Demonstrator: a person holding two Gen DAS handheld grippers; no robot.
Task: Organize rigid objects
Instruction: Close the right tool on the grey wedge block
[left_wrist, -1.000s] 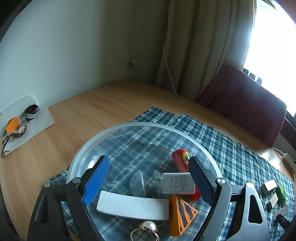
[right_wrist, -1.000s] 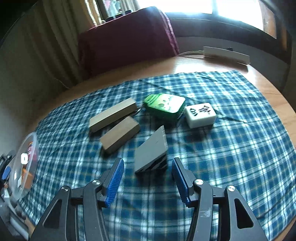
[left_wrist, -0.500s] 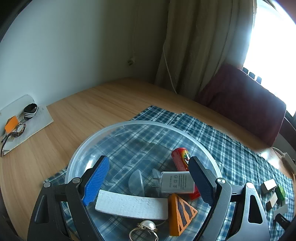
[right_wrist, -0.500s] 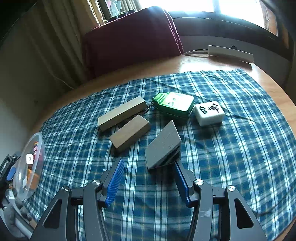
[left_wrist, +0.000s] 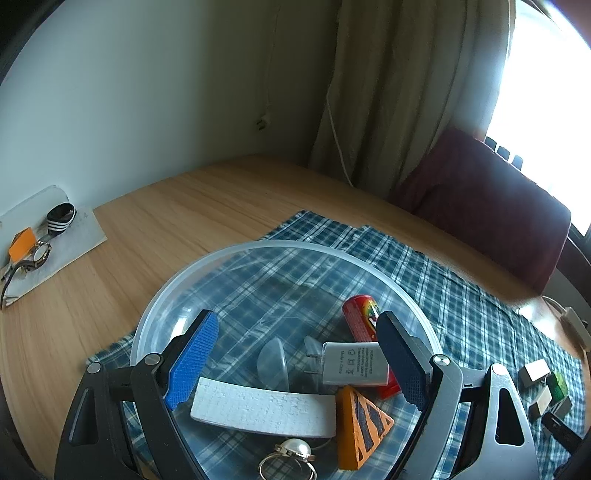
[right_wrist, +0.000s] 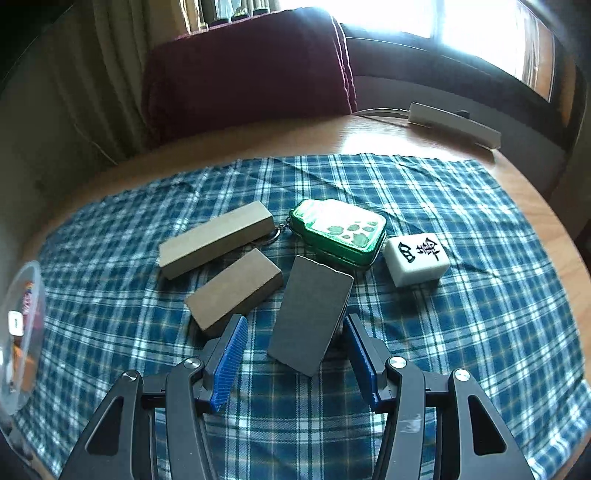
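Right wrist view: the grey wedge (right_wrist: 309, 314) is straddled by the spread right gripper (right_wrist: 295, 354) on the checked cloth (right_wrist: 461, 314). The left gripper (left_wrist: 295, 373), also spread, is held over the clear bowl (left_wrist: 229, 258).

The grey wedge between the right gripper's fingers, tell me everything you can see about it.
The grey wedge shows a broad, matte, dark grey sloping face, roughly rectangular, with dark and pale stripes along its right side. It looks rigid, maybe painted wood. It rests on the blue plaid cloth, its low edge toward the camera. The right gripper is open around it; whether the fingers touch it is unclear. Its far end lies close to the green tin, contact uncertain.
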